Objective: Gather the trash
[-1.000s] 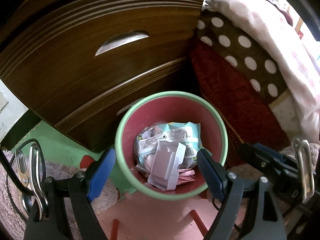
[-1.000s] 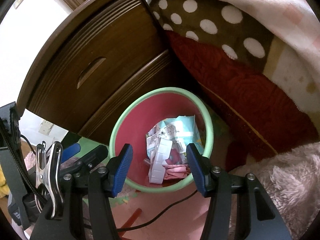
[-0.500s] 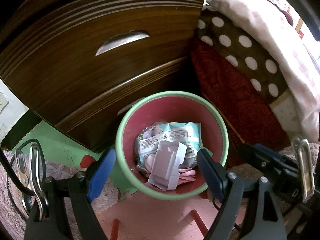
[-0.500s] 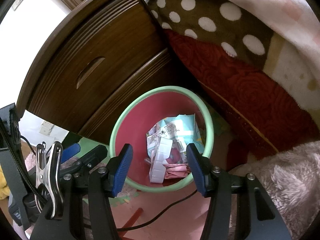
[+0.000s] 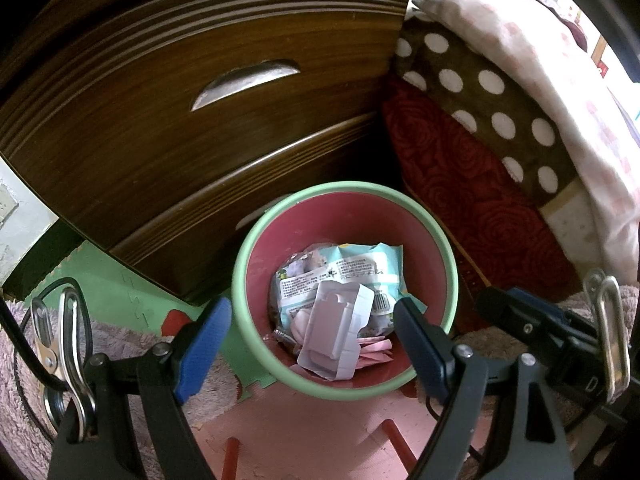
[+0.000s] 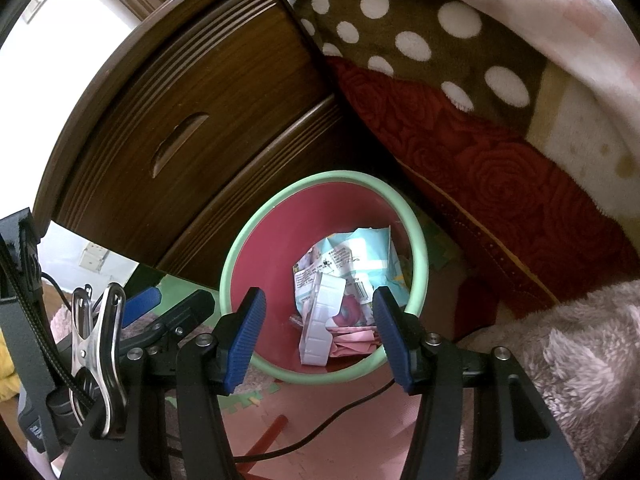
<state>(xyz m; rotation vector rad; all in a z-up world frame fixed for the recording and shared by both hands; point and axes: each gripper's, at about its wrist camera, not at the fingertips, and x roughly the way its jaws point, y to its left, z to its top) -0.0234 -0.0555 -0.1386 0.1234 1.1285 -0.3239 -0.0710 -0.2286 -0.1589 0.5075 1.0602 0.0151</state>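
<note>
Clearly both claws, left claw (image 5: 308, 344) and right claw (image 6: 316, 338), hang released and empty over the bin (image 5: 256, 248); its white plastic tray (image 5: 336, 332) looks light, stiffish, best pinched by an edge

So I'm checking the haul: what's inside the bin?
The bin holds a light-blue printed wrapper, a white plastic blister tray on top and pink paper scraps. Anything beneath is covered.

A dark wooden dresser (image 5: 208, 92) fills ten o'clock. At two o'clock hang a polka-dot blanket (image 5: 484, 92) and a red rose-pattern blanket (image 5: 472, 200). Foam mat (image 5: 304, 428) covers six o'clock, fuzzy rug (image 6: 568, 364) at four.
</note>
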